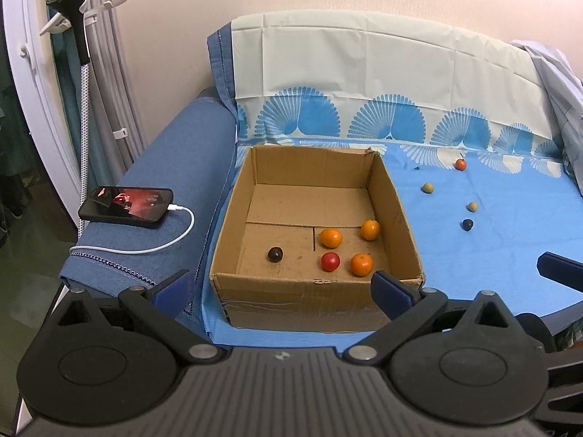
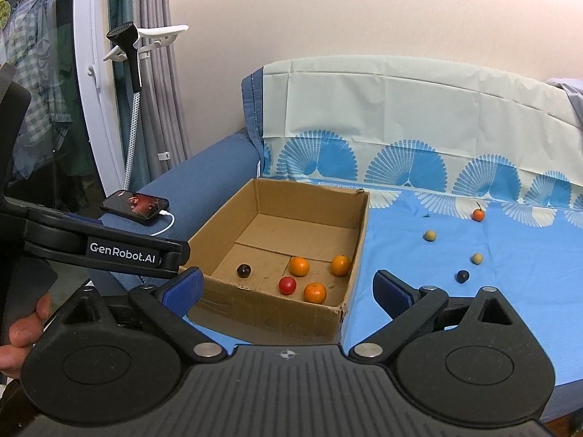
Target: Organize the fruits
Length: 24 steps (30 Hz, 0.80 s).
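Observation:
An open cardboard box (image 1: 317, 291) (image 2: 269, 313) stands on the blue cloth. Inside lie three oranges (image 1: 331, 237) (image 2: 299, 266), a red fruit (image 1: 330, 261) (image 2: 287, 285) and a dark plum (image 1: 275, 254) (image 2: 243, 270). On the cloth to the right lie a small orange-red fruit (image 1: 461, 164) (image 2: 478, 215), two tan fruits (image 1: 427, 188) (image 2: 430, 235) and a dark fruit (image 1: 467, 224) (image 2: 462, 276). My left gripper (image 1: 280, 287) is open and empty in front of the box's near wall. My right gripper (image 2: 288, 287) is open and empty, just before the box's near right corner.
A phone (image 1: 125, 206) (image 2: 135, 207) with a white cable lies on the blue sofa armrest to the left. A garment steamer stand (image 1: 78, 18) and curtains are at far left. The sofa back (image 1: 364, 73) rises behind. The left gripper's body (image 2: 109, 247) shows in the right wrist view.

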Motion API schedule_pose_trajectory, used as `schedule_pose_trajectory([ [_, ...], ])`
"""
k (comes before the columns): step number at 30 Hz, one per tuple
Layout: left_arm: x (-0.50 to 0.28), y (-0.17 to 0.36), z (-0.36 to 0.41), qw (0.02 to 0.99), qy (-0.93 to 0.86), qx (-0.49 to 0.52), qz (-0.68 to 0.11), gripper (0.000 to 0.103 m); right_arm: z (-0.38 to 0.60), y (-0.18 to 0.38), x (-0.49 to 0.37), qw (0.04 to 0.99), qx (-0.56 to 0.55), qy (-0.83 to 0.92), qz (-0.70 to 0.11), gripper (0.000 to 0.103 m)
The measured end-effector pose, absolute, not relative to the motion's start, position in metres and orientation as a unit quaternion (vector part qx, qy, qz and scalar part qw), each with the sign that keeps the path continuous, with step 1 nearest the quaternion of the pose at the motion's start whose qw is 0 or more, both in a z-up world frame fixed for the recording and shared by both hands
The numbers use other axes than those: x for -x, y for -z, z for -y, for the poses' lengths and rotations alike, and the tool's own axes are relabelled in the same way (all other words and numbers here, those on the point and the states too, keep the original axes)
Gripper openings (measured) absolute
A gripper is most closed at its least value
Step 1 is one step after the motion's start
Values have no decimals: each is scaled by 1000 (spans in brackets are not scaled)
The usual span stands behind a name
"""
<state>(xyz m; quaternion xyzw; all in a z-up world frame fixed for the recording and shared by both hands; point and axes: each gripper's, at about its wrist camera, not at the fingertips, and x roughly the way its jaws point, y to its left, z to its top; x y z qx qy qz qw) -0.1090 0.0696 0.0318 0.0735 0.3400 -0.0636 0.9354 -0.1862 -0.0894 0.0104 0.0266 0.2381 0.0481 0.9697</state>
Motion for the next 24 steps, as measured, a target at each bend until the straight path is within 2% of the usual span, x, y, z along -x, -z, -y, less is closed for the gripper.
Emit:
schedule_pose_trajectory([
  [24, 74, -11, -54, 916, 69, -93, -384, 103, 109, 4, 161, 963, -47, -27, -264, 99],
])
